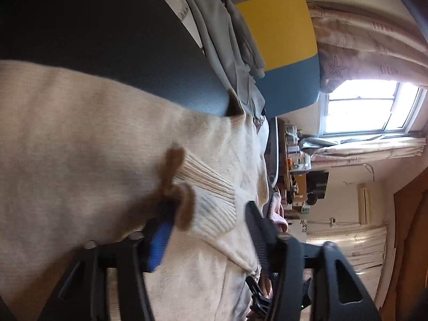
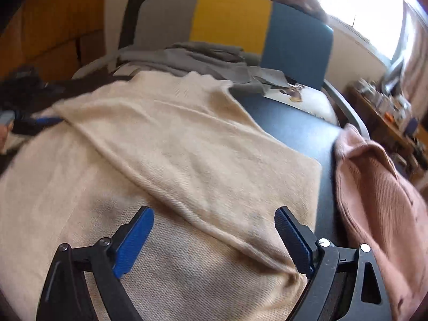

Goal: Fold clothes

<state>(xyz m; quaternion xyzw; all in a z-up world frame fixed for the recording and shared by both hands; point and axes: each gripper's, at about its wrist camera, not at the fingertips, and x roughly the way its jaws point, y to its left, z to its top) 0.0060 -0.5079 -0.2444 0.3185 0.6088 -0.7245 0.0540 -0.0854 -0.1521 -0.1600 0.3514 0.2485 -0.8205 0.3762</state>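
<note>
A cream knitted sweater [image 2: 171,144] is spread over a dark bench [image 2: 291,123], with one side folded across the body so that a long diagonal edge runs from the upper left toward the lower right in the right wrist view. The right tongs [image 2: 214,240] are held spread wide just above the near part of the sweater, the blue-padded fingers [image 2: 133,243] standing apart on either side of that folded edge, and nothing is gripped between them. In the left wrist view, which is rolled sideways, the left tongs [image 1: 211,230] are seen among the cream knit at a ribbed band [image 1: 211,187] trimmed with a brown bow [image 1: 174,184]; fabric lies between the fingers, but whether it is pinched cannot be told through the blur. The left tongs are also glimpsed at the far left edge of the right wrist view, at the sweater's edge. A pink ribbed garment [image 2: 374,195] is laid on the bench to the right of the sweater, apart from it. Behind the sweater, grey clothes [image 2: 192,58] are piled against a cushion [image 2: 235,21] banded in grey, yellow and blue. A bright window [image 1: 369,107] with patterned curtains [image 1: 374,40] and a cluttered shelf [image 2: 388,107] are seen beyond.
</note>
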